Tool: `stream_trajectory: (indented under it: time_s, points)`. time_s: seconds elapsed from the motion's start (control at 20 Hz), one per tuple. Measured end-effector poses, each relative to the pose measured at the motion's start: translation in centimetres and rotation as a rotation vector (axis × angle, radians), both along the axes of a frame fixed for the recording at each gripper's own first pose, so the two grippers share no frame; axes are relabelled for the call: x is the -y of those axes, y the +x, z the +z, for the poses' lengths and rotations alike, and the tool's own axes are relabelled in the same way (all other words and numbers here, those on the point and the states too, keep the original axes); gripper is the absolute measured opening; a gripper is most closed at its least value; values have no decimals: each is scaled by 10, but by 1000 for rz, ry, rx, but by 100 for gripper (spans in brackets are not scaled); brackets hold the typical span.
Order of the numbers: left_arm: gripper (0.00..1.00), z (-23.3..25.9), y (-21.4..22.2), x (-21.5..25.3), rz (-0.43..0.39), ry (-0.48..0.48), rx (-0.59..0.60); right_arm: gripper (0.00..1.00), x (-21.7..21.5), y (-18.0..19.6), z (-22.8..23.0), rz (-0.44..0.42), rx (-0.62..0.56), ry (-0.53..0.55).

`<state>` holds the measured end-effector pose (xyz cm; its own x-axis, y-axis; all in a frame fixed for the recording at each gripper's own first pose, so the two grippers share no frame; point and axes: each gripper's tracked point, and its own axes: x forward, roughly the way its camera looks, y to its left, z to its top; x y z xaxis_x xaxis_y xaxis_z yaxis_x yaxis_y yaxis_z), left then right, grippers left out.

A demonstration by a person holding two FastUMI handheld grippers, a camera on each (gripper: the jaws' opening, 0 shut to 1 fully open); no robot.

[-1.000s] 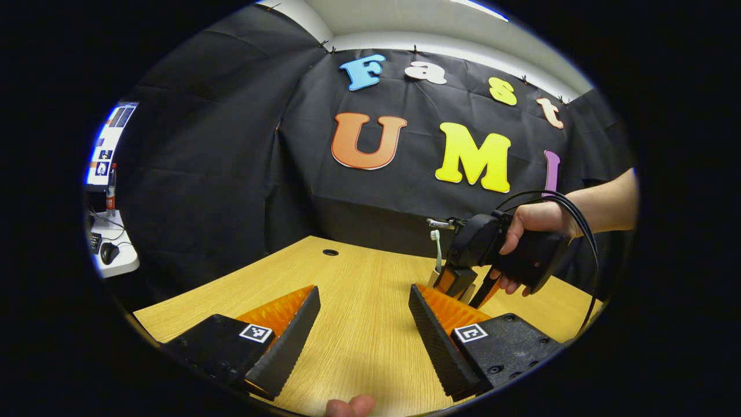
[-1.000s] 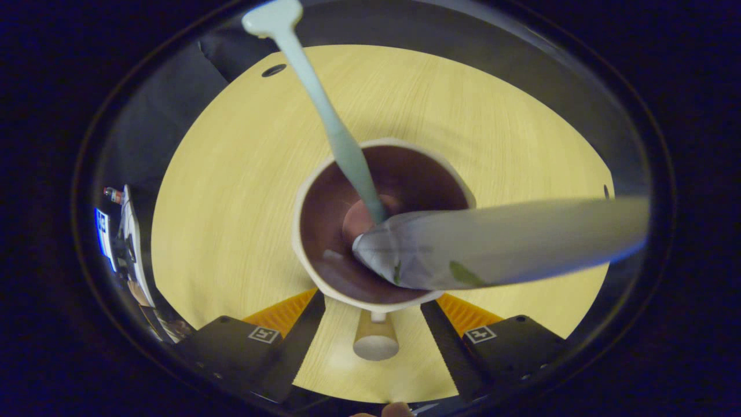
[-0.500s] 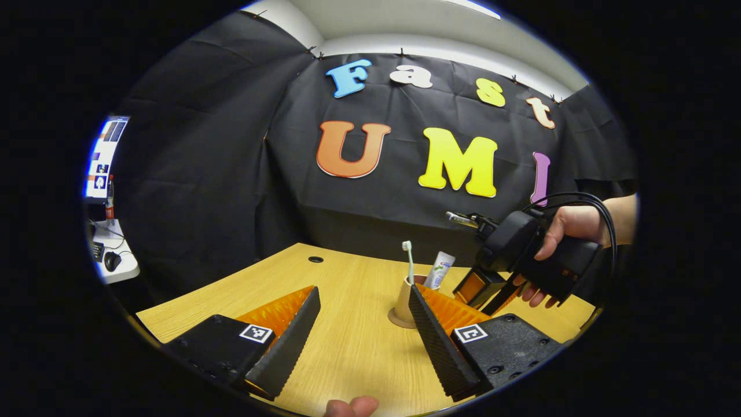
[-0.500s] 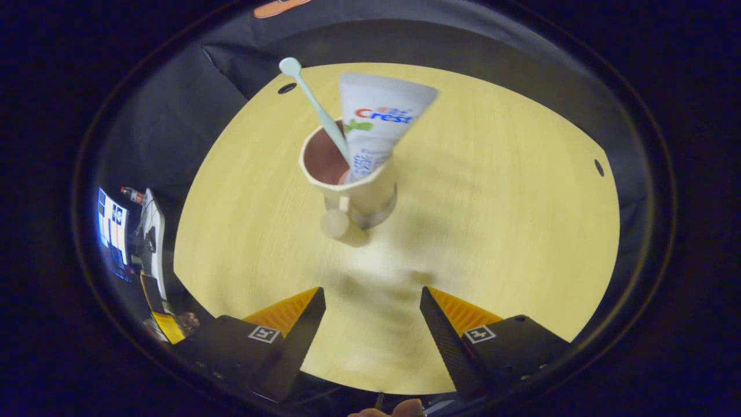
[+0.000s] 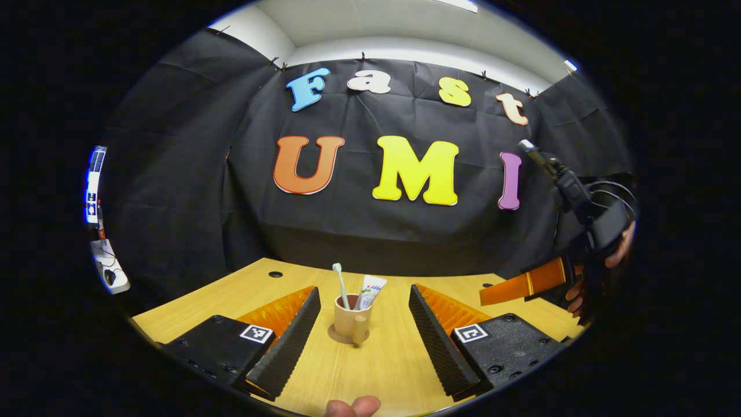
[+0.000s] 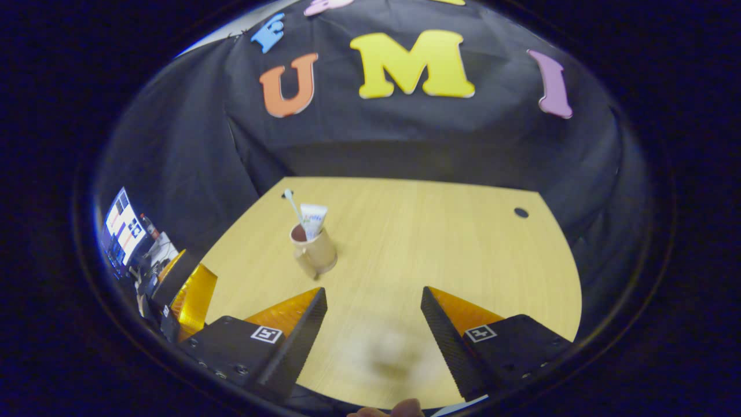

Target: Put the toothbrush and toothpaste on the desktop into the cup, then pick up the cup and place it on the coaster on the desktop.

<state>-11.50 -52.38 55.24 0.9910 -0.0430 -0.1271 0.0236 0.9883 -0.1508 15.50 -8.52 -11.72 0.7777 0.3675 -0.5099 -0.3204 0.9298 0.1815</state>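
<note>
Left gripper view first: the left tongs [image 5: 365, 330] sit low over the wooden worktop [image 5: 382, 370], spread wide with nothing between them. Right in the gap, a bit farther off, stands the cup [image 5: 349, 319], upright on a round coaster [image 5: 336, 335] with its handle facing the camera. The toothbrush [image 5: 340, 284] pokes up out of it, bristle end on top, leaning a little left, and the toothpaste [image 5: 369, 289] tube stands beside it in the same cup. Off at the right edge, the right tongs [image 5: 524, 285] are held up above the worktop, well apart from the cup, with a hand [image 5: 602, 272] wrapped round the handle and cables looping off it. From this angle I honestly can't tell how far apart those are. A fingertip shows at the very bottom edge.

Right gripper view: the right tongs [image 6: 373, 315] are spread wide, nothing in them, hovering above the worktop [image 6: 451, 243]. The cup [image 6: 315, 250] is up and to the left, well clear of the fingers, handle pointing down-left. The toothbrush [image 6: 293, 206] and toothpaste [image 6: 313, 220] stick up out of it side by side. The coaster is mostly hidden under the cup here. At the far left you catch a bit of the left tongs [image 6: 188, 292], and a cluttered desk beyond.
</note>
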Motion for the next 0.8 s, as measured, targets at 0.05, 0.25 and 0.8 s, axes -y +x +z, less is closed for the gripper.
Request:
stream_trajectory:
  time_s: [0.05,0.25,0.8]
  points:
    - [98,8,1,5,15,4,22,97,15,2,11,-49,106,25]
    - [98,20,-3,35,-11,35,89,97,51,-10,27,-201,333,166]
    - [98,20,-11,13,27,56,104,97,30,-32,42,-208,628,-9]
